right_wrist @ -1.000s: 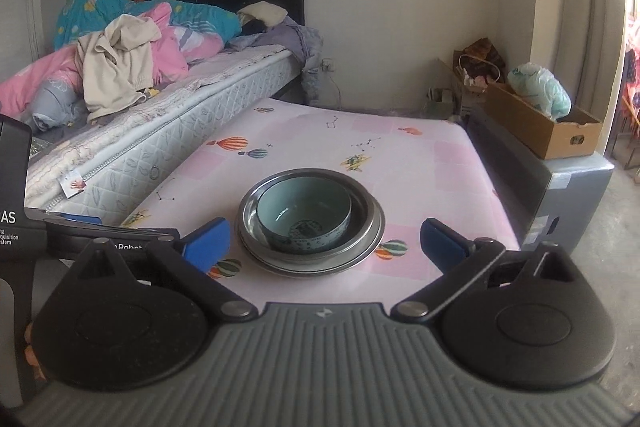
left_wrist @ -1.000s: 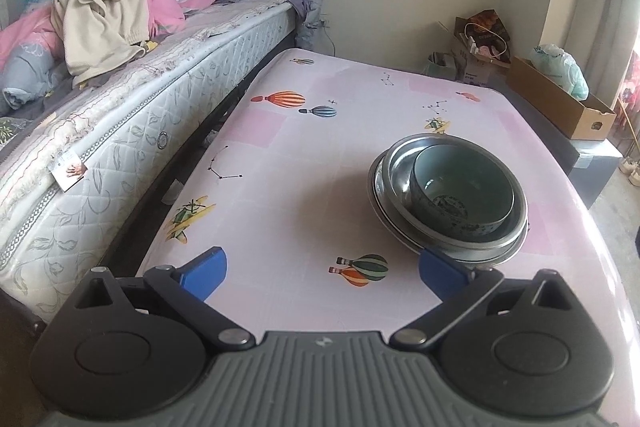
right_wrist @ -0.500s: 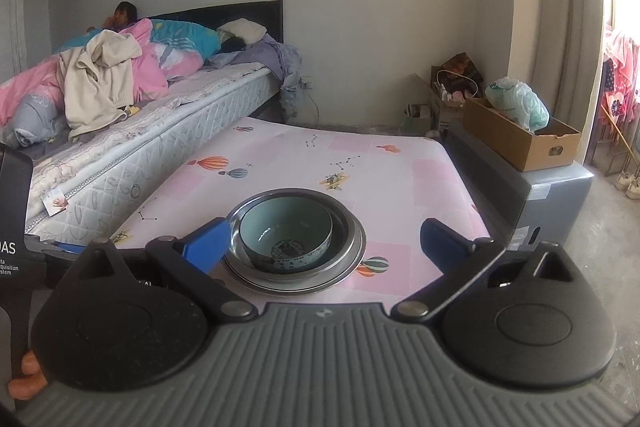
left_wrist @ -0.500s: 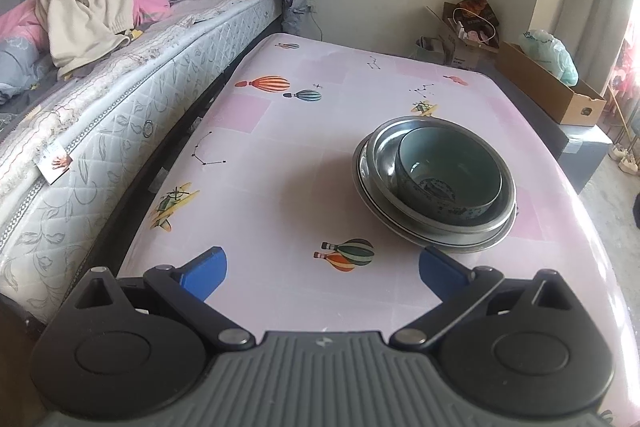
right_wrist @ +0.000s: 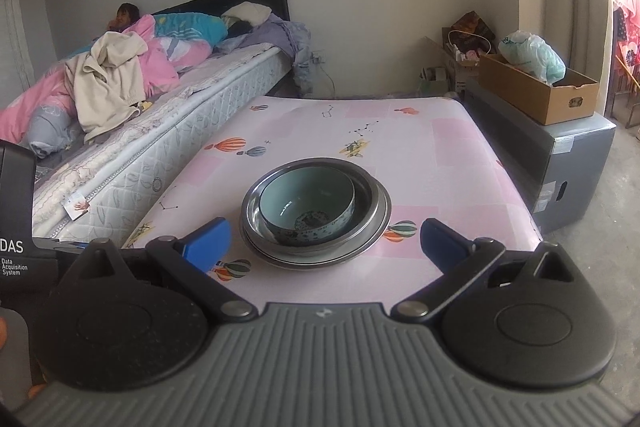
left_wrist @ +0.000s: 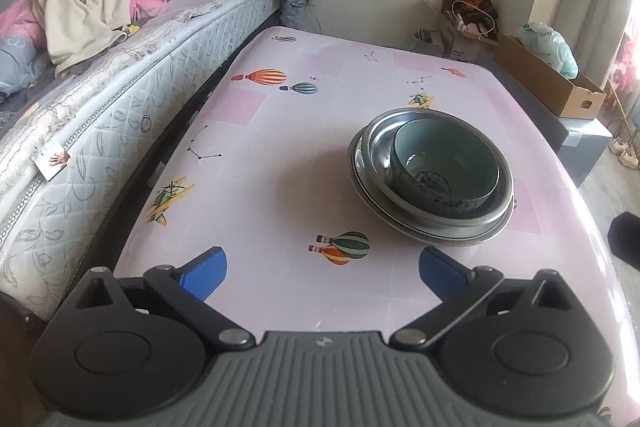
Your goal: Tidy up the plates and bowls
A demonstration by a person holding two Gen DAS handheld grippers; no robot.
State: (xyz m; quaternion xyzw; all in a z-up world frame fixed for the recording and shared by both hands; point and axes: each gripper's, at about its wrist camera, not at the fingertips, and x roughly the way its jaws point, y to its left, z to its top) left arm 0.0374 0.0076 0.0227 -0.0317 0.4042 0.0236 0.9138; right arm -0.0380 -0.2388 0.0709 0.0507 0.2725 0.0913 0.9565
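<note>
A teal ceramic bowl sits inside a steel bowl, which rests on a steel plate; the stack stands on a pink patterned table. My left gripper is open, held back near the table's front edge, left of the stack, with nothing between its blue-tipped fingers. My right gripper is open too, hanging in front of the stack and apart from it, its fingers framing the stack from a distance.
A bed with a white mattress and piled bedding runs along the table's left side; a person lies at its far end. A cardboard box on a grey cabinet stands right of the table. The left gripper's body shows at the left edge.
Both grippers have drawn back and risen from the stack, staying open. The stack of bowls and plate has not moved.
</note>
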